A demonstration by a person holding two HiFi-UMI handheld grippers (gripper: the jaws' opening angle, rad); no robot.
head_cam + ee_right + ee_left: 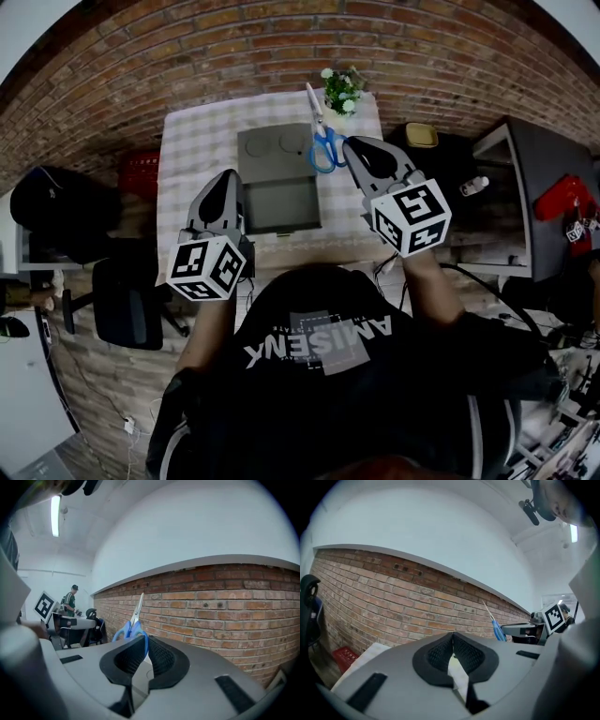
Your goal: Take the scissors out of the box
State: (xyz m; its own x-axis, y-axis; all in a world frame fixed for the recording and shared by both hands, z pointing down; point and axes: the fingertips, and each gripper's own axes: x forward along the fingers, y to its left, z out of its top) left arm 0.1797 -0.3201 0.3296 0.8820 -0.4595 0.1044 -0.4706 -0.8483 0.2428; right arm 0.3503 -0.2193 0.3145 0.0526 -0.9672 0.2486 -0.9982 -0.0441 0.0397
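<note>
Your left gripper [230,175] and right gripper [352,143] are smooth grey shells with black mesh-textured pads [438,654] at the tips, and each has a white cube [208,267] with black square markers. You're in a black tee [328,394], white lettering over a grey patch, white stripes down the sides.

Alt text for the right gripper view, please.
The right tool is shut on the blue handles of the scissors, whose blades point up and away from the camera. Behind them runs a red brick wall under a white ceiling.
</note>
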